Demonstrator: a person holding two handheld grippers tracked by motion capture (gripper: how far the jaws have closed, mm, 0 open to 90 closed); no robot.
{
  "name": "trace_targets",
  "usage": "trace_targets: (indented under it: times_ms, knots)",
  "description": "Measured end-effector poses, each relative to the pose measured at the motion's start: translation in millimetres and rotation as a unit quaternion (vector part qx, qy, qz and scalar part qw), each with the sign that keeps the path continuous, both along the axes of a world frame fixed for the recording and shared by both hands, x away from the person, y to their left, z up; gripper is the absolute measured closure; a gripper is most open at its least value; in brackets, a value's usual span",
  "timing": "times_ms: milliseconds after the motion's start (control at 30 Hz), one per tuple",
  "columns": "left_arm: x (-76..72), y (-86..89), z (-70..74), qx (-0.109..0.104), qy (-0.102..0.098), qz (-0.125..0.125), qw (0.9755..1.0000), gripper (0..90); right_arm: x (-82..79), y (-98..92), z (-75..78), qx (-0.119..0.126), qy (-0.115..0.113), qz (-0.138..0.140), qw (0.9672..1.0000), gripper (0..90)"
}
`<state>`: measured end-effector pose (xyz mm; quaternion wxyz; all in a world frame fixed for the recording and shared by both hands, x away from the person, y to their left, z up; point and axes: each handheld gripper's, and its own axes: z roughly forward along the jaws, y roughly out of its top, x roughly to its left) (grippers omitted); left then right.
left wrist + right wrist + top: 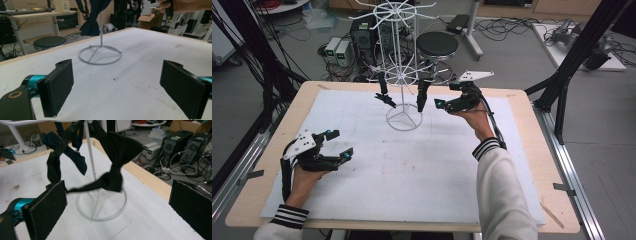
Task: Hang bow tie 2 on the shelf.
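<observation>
A white wire rack (401, 75) stands on its ring base (404, 120) at the back of the table. A black bow tie (422, 95) and a dark blue bow tie (384, 97) hang from it. My right gripper (444, 97) is held just right of the black bow tie, open. In the right gripper view the black bow tie (112, 165) hangs between and beyond the jaws of my right gripper (117, 210); one wing reaches the left pad's edge, unpinched. My left gripper (341, 145) rests open at the table's left, nothing between its pads (58, 87).
A white mat (412, 170) covers the wooden table (532, 150). Behind the table are a black stool (437, 45), computer cases (341, 50) and cables on the floor. A black frame post (572, 65) rises at the right.
</observation>
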<state>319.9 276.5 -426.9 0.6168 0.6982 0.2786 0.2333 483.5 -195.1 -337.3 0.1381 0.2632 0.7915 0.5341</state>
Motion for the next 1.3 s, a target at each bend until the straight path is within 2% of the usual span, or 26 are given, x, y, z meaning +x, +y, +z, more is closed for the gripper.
trace_targets:
  times_ms: [67,267,300,367,433,500,533,600,700,867,1033,1300]
  knots:
    - [0.6,0.7,0.0,-0.001,0.002,-0.001,1.0000,12.3,-6.0,-2.6,5.0,-0.014,0.006,-0.001,0.9999,0.7]
    - [0.3,1.5,2.0,-0.009,-0.001,0.002,1.0000,12.3,-27.9,-9.8,29.3,-0.028,-0.026,-0.017,0.9991,0.7]
    - [-0.1,1.5,2.3,-0.008,-0.001,0.001,1.0000,12.3,-31.9,-11.8,32.7,-0.023,-0.031,-0.018,0.9991,0.7]
    - [-0.6,1.3,2.9,-0.008,-0.003,0.001,1.0000,12.3,-43.6,-17.5,36.6,-0.010,-0.054,-0.038,0.9978,0.7]
    - [-1.3,1.1,3.5,-0.008,-0.004,0.000,1.0000,12.3,-52.4,-23.0,40.1,-0.015,-0.052,-0.043,0.9976,0.8]
    - [-2.0,0.8,3.7,-0.012,-0.004,0.001,0.9999,12.3,-65.2,-29.2,41.1,0.001,-0.078,-0.059,0.9952,0.8]
    - [-2.4,0.9,3.9,-0.012,-0.003,0.000,0.9999,12.3,-70.7,-32.6,41.3,0.004,-0.077,-0.063,0.9951,0.8]
    - [-3.4,0.7,4.0,-0.012,-0.003,0.000,0.9999,12.3,-81.7,-39.7,39.0,0.018,-0.079,-0.076,0.9938,0.8]
    - [-5.4,1.1,3.8,-0.012,-0.003,0.001,0.9999,12.3,-96.5,-50.1,33.6,0.039,-0.083,-0.081,0.9925,0.9]
    - [-10.2,1.4,3.4,-0.012,-0.006,0.007,0.9999,12.3,-119.8,-67.7,22.9,0.063,-0.103,-0.109,0.9867,0.9]
    - [-15.3,2.4,1.6,-0.006,-0.011,0.014,0.9998,12.3,-140.4,-82.0,4.7,0.074,-0.121,-0.130,0.9812,0.9]
    - [-25.6,8.2,-4.3,-0.005,-0.019,0.034,0.9992,12.3,-169.6,-91.4,-26.0,0.081,-0.141,-0.161,0.9734,0.8]
